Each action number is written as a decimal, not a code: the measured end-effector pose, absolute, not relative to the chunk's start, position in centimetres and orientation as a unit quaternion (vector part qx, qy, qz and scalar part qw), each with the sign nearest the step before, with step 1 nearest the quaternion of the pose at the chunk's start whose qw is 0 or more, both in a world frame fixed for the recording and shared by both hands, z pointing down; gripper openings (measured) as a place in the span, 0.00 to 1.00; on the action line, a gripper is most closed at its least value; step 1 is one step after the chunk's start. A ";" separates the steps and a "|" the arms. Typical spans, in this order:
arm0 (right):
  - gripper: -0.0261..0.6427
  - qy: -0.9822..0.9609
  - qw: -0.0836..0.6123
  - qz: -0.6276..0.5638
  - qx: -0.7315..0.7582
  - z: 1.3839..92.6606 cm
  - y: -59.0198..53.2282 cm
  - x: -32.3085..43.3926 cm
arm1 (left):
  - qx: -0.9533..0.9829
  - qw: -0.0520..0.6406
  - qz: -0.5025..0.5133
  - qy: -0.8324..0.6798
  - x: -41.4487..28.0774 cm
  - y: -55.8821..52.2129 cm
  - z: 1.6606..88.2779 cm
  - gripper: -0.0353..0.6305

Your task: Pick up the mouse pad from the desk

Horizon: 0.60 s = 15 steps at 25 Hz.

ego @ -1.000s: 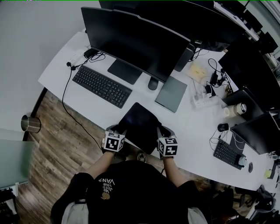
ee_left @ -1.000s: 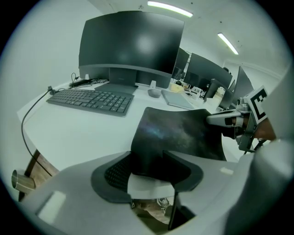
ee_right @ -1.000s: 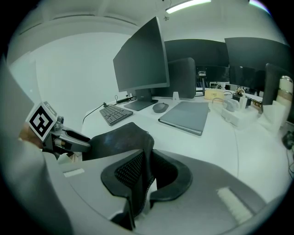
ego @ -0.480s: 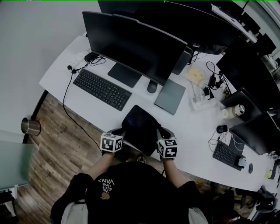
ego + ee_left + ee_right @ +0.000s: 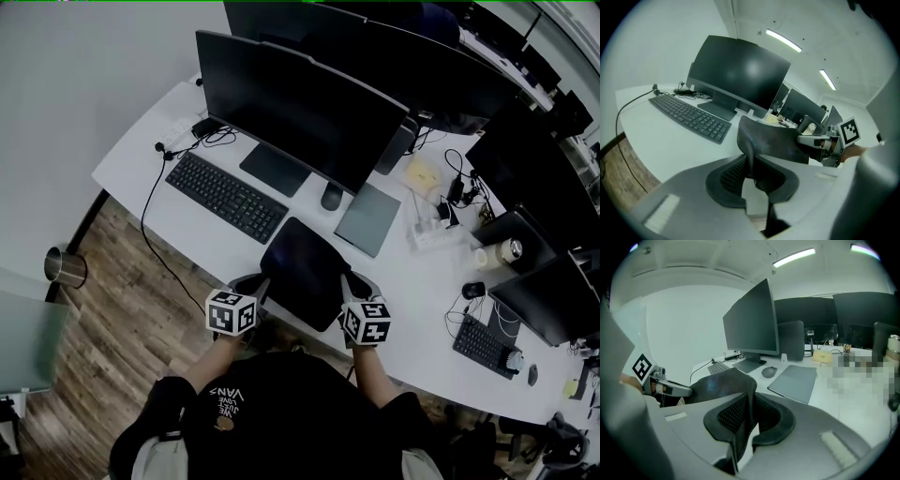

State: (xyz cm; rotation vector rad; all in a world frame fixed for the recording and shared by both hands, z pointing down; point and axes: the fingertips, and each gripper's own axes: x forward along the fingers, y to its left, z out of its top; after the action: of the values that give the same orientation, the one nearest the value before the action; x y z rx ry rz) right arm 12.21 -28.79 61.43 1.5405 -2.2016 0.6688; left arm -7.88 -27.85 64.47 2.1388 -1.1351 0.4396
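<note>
The black mouse pad [image 5: 302, 262] hangs between my two grippers, above the white desk [image 5: 187, 239] near its front edge. The pad bows, and its near corners curl up into the jaws. My left gripper [image 5: 261, 286] is shut on the pad's near left corner; in the left gripper view the pad [image 5: 773, 140] rises as a thin sheet from between the pads. My right gripper [image 5: 349, 286] grips the near right corner, its jaws still closing on the sheet [image 5: 717, 385] pinched between them. Each gripper view shows the other gripper across the pad.
Behind the pad stand a wide monitor [image 5: 300, 103], a black keyboard [image 5: 225, 197] to the left, a mouse [image 5: 331, 197] and a grey slab [image 5: 368, 218]. Cables and a power strip [image 5: 433, 220] lie further right. A metal bin [image 5: 64, 265] stands on the wooden floor.
The left jaws closed on the pad's near left corner. Both grippers rose, lifting the pad off the desk, and the pad now curves upward.
</note>
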 end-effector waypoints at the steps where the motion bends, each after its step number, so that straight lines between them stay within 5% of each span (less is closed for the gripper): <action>1: 0.11 -0.785 0.180 0.232 0.545 60.7 -29.1 11.9 | 0.820 0.330 0.161 -0.438 -8.1 -28.0 63.9 0.13; 15: 0.11 -0.844 0.111 0.170 0.497 51.8 -31.0 7.3 | 0.825 0.258 0.070 -0.498 -12.6 -28.1 55.4 0.13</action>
State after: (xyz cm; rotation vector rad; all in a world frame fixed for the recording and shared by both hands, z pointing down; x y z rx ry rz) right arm 7.34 -31.03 51.85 1.4603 -2.4784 0.4987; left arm -12.58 -28.08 55.43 2.2367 -1.3499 0.1899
